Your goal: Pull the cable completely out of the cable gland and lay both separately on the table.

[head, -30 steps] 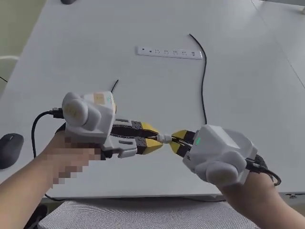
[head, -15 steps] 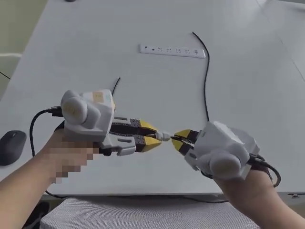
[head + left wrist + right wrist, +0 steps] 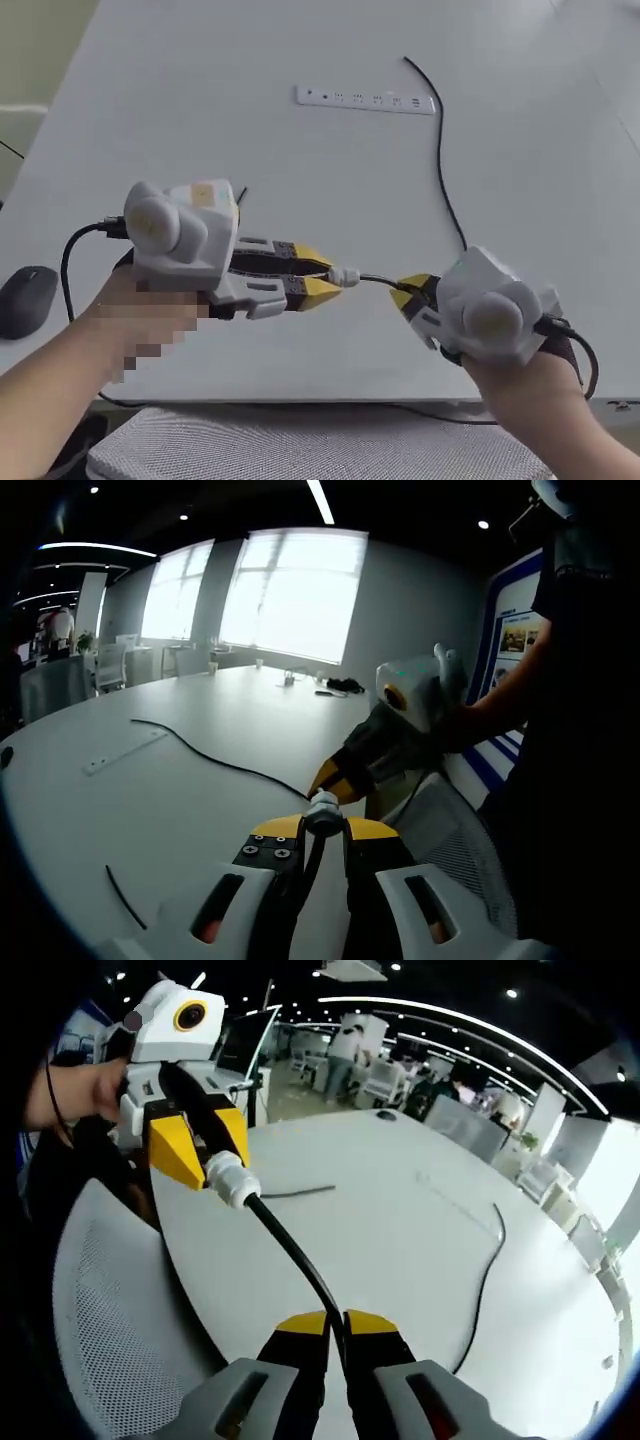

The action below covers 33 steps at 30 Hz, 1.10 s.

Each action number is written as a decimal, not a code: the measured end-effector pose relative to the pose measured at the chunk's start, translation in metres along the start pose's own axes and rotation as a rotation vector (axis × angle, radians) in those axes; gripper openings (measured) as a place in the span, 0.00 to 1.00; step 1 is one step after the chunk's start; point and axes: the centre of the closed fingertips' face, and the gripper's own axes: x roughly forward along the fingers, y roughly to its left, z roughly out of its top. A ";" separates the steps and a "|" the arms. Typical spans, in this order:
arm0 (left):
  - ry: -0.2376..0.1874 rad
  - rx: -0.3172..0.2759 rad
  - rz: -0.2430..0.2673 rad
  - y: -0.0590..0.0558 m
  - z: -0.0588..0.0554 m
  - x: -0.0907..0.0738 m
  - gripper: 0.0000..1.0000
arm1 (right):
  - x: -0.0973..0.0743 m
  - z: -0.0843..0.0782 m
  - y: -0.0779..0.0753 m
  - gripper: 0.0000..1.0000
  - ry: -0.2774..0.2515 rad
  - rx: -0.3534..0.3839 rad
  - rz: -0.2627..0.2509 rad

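Tabletop (image 3: 200,120) is lying open left of the power strip (image 3: 366,99). A black cord (image 3: 441,160) is trailing nearward from its right end.

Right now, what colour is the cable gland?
The cable gland is white; clearest in the right gripper view.

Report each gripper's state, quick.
Left gripper: shut on the white plastic cable gland.
Right gripper: shut on the thin black cable.

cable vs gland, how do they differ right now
The gland is white and stubby; the cable is black, thin and long. The left tongs grip the gland; the right tongs grip the cable. Both are held above the table, the cable end inside the gland.
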 end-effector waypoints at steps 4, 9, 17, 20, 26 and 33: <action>-0.001 0.001 0.000 -0.001 0.000 0.001 0.15 | 0.006 -0.018 -0.008 0.00 0.025 0.074 -0.014; 0.004 -0.001 -0.002 -0.002 -0.002 0.001 0.15 | 0.014 -0.039 -0.012 0.00 0.052 0.127 -0.021; 0.010 -0.002 -0.001 -0.002 -0.004 0.004 0.15 | 0.014 -0.048 -0.011 0.00 0.061 0.224 -0.020; 0.010 0.000 0.001 -0.002 -0.004 0.004 0.15 | 0.013 -0.048 -0.010 0.01 0.060 0.250 -0.017; 0.015 0.001 0.008 0.001 -0.005 0.003 0.15 | 0.010 -0.046 -0.009 0.01 0.053 0.244 -0.014; 0.029 -0.001 0.026 0.006 -0.008 0.002 0.15 | 0.004 -0.043 -0.010 0.03 0.042 0.277 -0.001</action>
